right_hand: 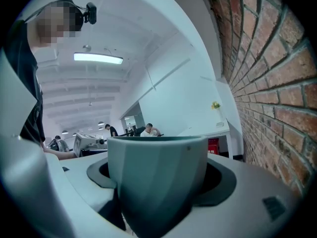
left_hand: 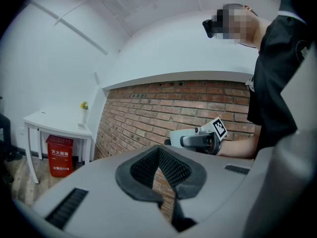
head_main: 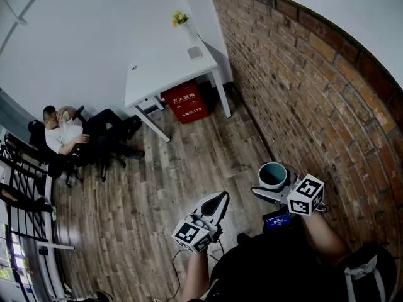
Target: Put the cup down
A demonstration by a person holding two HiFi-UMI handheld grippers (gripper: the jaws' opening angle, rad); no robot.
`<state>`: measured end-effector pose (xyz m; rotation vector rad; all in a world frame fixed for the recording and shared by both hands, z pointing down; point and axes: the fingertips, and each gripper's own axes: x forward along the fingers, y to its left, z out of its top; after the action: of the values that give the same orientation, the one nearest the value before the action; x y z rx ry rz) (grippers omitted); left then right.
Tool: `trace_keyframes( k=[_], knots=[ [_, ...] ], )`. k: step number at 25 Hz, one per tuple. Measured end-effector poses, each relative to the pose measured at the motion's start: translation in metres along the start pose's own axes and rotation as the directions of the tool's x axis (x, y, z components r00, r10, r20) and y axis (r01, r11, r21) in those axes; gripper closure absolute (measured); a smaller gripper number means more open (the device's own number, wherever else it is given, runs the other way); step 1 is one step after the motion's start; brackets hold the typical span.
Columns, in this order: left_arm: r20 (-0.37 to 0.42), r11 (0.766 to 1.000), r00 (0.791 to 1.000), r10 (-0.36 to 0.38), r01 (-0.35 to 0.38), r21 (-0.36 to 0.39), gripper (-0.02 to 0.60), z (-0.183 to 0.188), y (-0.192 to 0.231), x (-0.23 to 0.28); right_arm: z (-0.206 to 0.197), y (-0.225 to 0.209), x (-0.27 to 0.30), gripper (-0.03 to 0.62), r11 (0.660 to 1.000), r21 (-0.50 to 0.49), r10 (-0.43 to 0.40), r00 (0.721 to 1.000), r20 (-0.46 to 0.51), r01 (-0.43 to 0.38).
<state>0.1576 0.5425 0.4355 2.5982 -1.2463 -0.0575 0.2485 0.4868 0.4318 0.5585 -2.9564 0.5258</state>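
Observation:
A pale teal cup (head_main: 272, 175) sits upright in my right gripper (head_main: 274, 182), which is shut on it and held in the air beside the brick wall. In the right gripper view the cup (right_hand: 157, 180) fills the middle, clamped between the dark pads (right_hand: 221, 182). My left gripper (head_main: 217, 203) is lower and to the left, over the wood floor, shut with nothing in it. In the left gripper view its dark pads (left_hand: 185, 175) meet at the tip, and the right gripper (left_hand: 174, 139) with the cup (left_hand: 182, 135) shows beyond them against the wall.
A white table (head_main: 167, 65) stands at the far wall with a small vase of yellow flowers (head_main: 181, 19) and a red box (head_main: 186, 102) under it. A person sits in a chair (head_main: 69, 137) at the left. The brick wall (head_main: 302, 99) runs along the right.

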Motion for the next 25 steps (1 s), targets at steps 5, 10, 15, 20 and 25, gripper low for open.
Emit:
trace_keyframes(
  k=[5,10,15,20,25],
  knots=[
    [0.010,1.000,1.000,0.007,-0.007,-0.007,0.574,0.004,-0.001,0.001,0.001,0.000,-0.001,0.180,1.000,0.003,-0.001,1.000,-0.003,0.001],
    [-0.008,1.000,1.000,0.007,-0.007,-0.007,0.574,-0.002,-0.001,0.000,0.001,-0.001,-0.002,0.180,1.000,0.004,-0.001,1.000,-0.003,0.001],
    [-0.007,1.000,1.000,-0.006,0.006,0.012,0.574,0.002,-0.005,0.003,0.000,-0.003,-0.003,0.180,1.000,0.002,0.001,1.000,-0.002,-0.001],
    [0.002,1.000,1.000,0.017,-0.017,0.003,0.574,0.001,-0.004,0.009,-0.001,-0.007,-0.008,0.180,1.000,0.005,0.003,1.000,-0.002,-0.003],
    [0.005,0.999,1.000,0.027,-0.027,0.024,0.574,0.003,-0.007,0.022,0.000,-0.019,-0.014,0.180,1.000,-0.002,0.012,1.000,-0.007,-0.012]
  ],
)
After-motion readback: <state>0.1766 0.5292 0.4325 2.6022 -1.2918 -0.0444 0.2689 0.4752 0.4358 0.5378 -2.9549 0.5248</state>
